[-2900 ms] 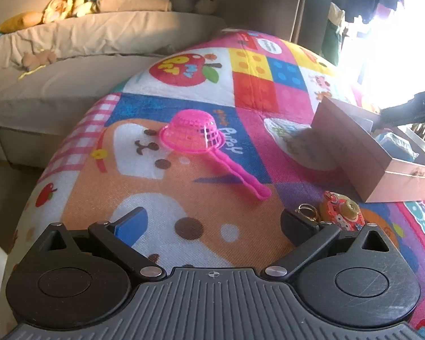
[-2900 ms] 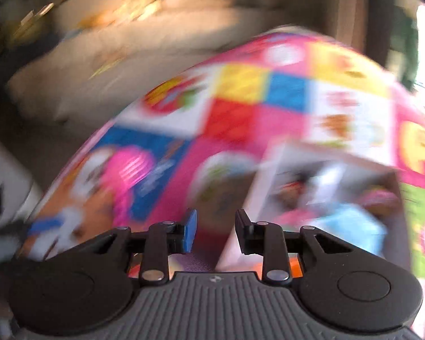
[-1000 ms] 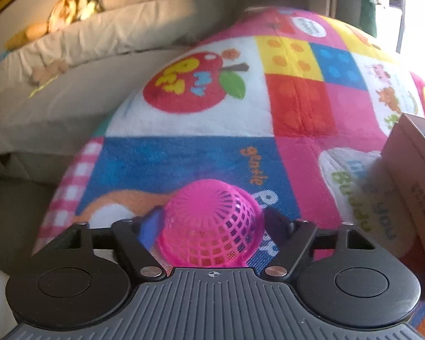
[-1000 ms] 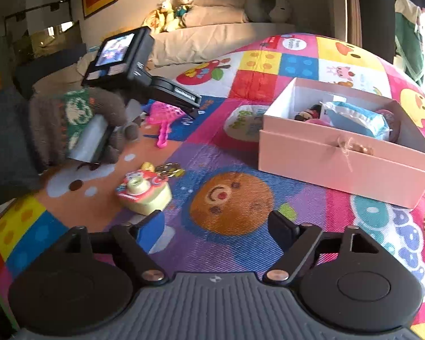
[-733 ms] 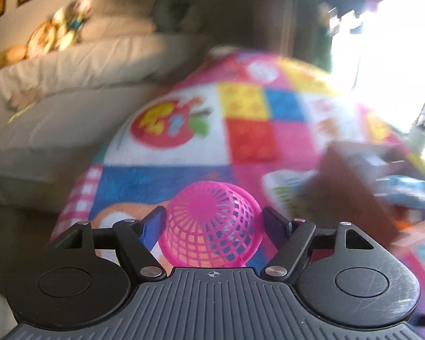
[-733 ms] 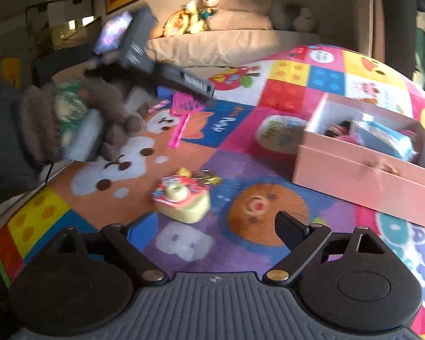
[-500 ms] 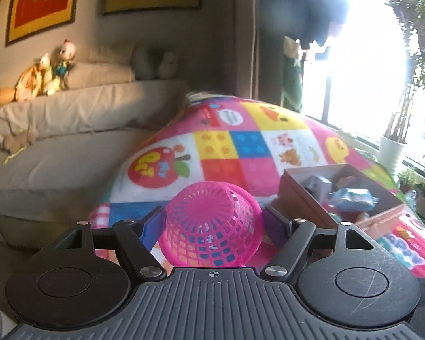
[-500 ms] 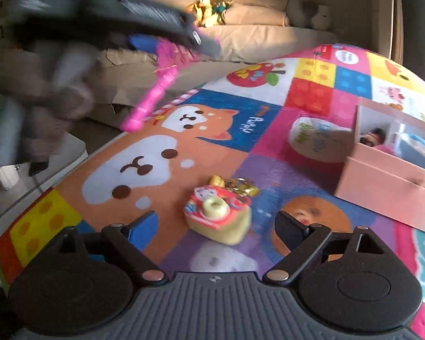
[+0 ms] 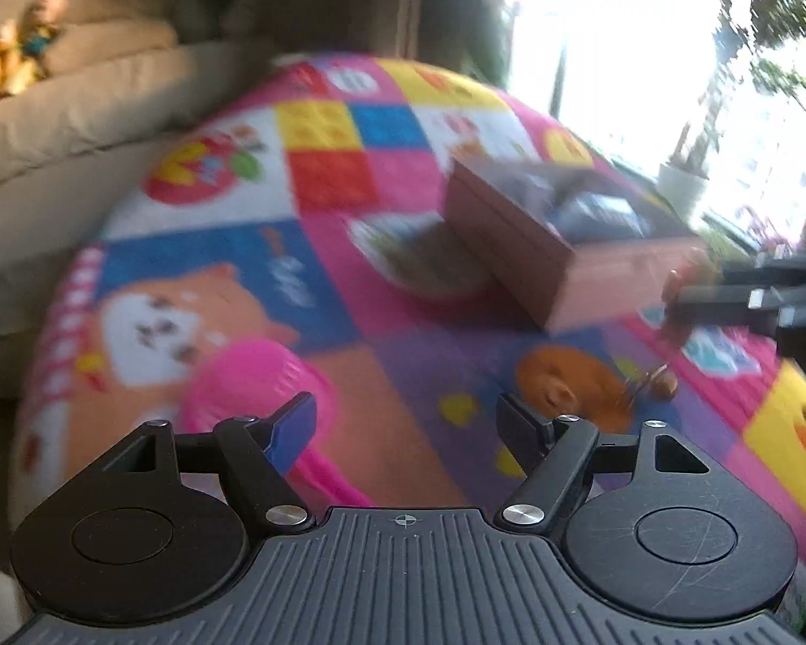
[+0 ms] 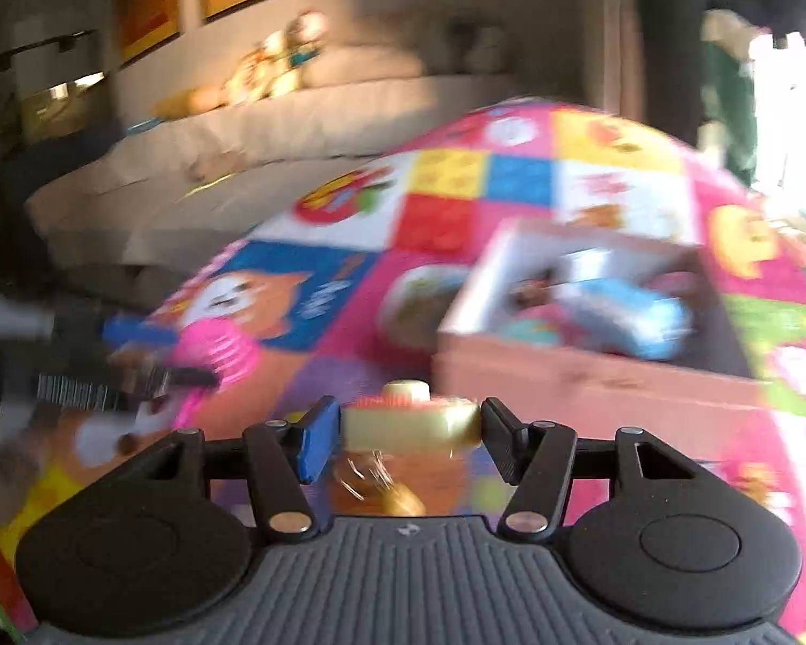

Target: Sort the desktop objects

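Left wrist view: left gripper [image 9: 405, 422] jaws wide, empty; pink strainer [image 9: 252, 392] lies on the play mat [image 9: 381, 290], unsorted; pink box [image 9: 553, 247] beyond.

Right wrist view: right gripper [image 10: 405, 438] clamps toy camera [image 10: 411, 419], near the partly filled box [image 10: 591, 371]. Sofa [image 10: 295, 123] behind; blurry.

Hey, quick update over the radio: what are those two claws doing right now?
Left claw open, pink strainer lying on the mat beside it. Right claw shut on toy camera. Pink box ahead, path looks unobstructed.
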`<state>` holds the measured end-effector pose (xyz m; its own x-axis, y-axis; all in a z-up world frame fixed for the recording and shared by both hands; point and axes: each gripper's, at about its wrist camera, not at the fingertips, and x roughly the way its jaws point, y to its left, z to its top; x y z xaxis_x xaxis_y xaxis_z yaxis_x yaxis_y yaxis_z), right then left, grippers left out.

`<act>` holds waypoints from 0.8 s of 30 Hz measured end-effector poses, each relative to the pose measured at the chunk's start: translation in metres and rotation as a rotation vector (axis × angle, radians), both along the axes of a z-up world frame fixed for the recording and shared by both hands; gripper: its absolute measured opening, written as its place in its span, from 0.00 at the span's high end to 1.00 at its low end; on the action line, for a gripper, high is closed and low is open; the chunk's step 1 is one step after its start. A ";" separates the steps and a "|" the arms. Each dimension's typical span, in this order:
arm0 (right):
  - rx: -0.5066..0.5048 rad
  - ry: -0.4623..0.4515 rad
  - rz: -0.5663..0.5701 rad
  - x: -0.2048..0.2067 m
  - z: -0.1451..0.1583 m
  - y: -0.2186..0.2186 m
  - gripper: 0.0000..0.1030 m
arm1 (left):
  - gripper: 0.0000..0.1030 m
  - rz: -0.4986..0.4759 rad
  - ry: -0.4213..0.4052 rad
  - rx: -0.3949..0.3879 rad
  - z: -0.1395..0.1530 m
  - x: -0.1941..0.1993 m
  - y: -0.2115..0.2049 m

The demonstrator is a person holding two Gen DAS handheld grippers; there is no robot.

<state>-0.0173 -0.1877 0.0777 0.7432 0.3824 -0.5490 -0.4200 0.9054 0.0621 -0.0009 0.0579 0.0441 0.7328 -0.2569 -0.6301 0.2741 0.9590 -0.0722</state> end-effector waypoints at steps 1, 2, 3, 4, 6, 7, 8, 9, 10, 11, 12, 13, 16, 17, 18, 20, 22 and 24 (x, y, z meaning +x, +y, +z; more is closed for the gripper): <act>-0.017 -0.010 -0.021 -0.002 0.001 -0.006 0.44 | 0.20 -0.012 0.006 0.007 -0.004 -0.001 -0.004; -0.031 -0.015 -0.038 -0.006 0.001 -0.012 0.51 | 0.16 -0.019 0.007 0.015 -0.007 -0.002 -0.009; -0.042 -0.008 -0.046 -0.009 -0.001 -0.019 0.60 | 0.13 -0.021 0.005 0.025 -0.010 -0.003 -0.012; -0.047 0.007 -0.050 -0.011 -0.004 -0.023 0.60 | 0.11 -0.018 0.002 0.037 -0.012 -0.004 -0.015; -0.056 0.024 -0.060 -0.017 -0.012 -0.030 0.61 | 0.07 -0.002 -0.006 0.060 -0.012 -0.006 -0.016; -0.061 0.027 -0.061 -0.019 -0.014 -0.031 0.61 | 0.07 0.016 -0.013 0.078 -0.013 -0.007 -0.015; -0.063 0.031 -0.064 -0.020 -0.017 -0.032 0.61 | 0.07 0.036 -0.017 0.100 -0.013 -0.007 -0.015; -0.061 0.033 -0.063 -0.020 -0.019 -0.032 0.61 | 0.06 0.058 -0.020 0.122 -0.014 -0.006 -0.013; -0.058 0.030 -0.060 -0.020 -0.019 -0.033 0.61 | 0.06 0.089 -0.020 0.146 -0.015 -0.005 -0.010; -0.058 0.021 -0.058 -0.022 -0.018 -0.034 0.61 | 0.06 0.111 -0.018 0.159 -0.016 -0.005 -0.006; -0.061 0.009 -0.055 -0.023 -0.017 -0.034 0.57 | 0.06 0.134 -0.011 0.163 -0.017 -0.003 -0.001; -0.069 0.006 -0.039 -0.025 -0.017 -0.035 0.53 | 0.06 0.160 0.000 0.160 -0.019 -0.001 0.005; -0.094 0.005 0.006 -0.032 -0.019 -0.033 0.40 | 0.05 0.229 0.028 0.141 -0.024 0.008 0.019; -0.104 0.008 0.021 -0.034 -0.020 -0.030 0.40 | 0.05 0.246 0.036 0.133 -0.026 0.012 0.023; -0.113 0.008 0.039 -0.036 -0.023 -0.025 0.38 | 0.04 0.262 0.045 0.125 -0.028 0.017 0.025; -0.131 0.001 0.054 -0.036 -0.026 -0.016 0.31 | 0.04 0.271 0.049 0.111 -0.030 0.026 0.025; -0.158 -0.012 0.050 -0.034 -0.031 -0.005 0.23 | 0.03 0.257 0.042 0.101 -0.031 0.032 0.019; -0.183 0.000 0.042 -0.029 -0.037 0.003 0.21 | 0.03 0.201 0.040 0.082 -0.032 0.034 0.009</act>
